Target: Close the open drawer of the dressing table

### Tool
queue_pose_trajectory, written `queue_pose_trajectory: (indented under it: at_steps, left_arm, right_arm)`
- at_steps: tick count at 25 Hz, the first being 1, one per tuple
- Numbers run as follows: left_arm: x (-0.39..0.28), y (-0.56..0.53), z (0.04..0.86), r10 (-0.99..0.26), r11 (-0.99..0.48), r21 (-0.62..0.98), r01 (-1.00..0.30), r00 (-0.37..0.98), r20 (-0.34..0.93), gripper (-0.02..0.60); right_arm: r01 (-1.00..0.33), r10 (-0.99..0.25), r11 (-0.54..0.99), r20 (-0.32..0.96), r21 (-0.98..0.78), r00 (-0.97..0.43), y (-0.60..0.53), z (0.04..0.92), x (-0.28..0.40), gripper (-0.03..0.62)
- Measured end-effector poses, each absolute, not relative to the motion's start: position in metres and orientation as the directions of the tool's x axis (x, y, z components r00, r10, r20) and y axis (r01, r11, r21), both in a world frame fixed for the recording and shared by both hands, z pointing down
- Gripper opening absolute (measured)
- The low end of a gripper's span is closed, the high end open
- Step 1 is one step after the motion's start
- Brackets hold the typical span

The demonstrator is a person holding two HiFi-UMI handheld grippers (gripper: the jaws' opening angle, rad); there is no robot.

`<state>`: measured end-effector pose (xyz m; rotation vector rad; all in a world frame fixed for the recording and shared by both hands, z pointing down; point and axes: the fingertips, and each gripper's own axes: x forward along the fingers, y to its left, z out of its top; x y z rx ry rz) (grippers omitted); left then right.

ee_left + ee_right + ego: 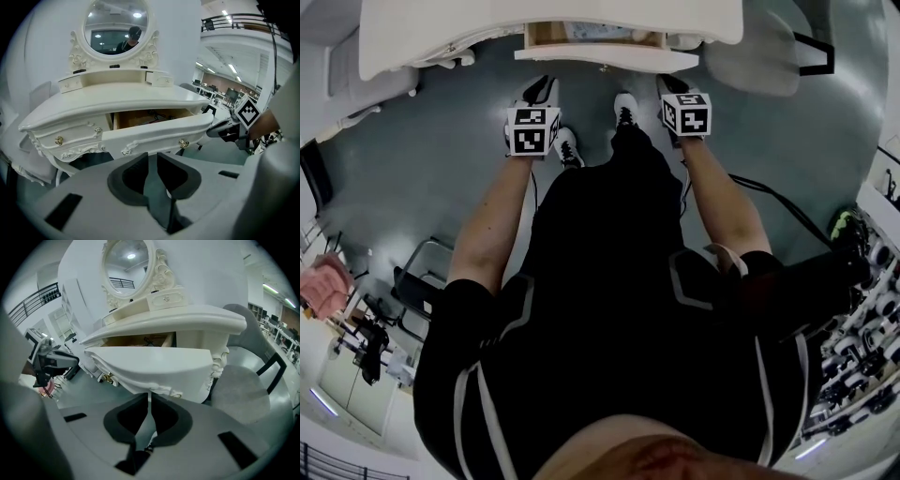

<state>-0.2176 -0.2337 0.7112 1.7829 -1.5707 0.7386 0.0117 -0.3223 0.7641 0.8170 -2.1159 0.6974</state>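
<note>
Left gripper (152, 158) and right gripper (150, 398), each with jaws drawn together on nothing, are level with one another before the dressing table (487, 33). The open drawer (605, 56) sits at top centre of the head view, ahead of both grippers and touching neither. Its front panel runs left to right across the frame, square to the line of approach. The right gripper stands slightly higher in that frame and so appears the nearer, facing the panel's right end; the left gripper faces its left end. Closing probably calls for a push toward the frame's top edge.
</note>
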Motion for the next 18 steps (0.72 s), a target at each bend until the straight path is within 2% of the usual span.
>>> queue_pose_trajectory:
  at_steps: [18]
  left_arm:
    - [-0.213, -0.257, 0.689, -0.668, 0.019, 0.120, -0.993, 0.077, 0.740, 0.051]
  right_arm:
    - [-0.682, -0.314, 0.699, 0.764, -0.216, -0.564, -0.382, 0.769, -0.008, 0.008]
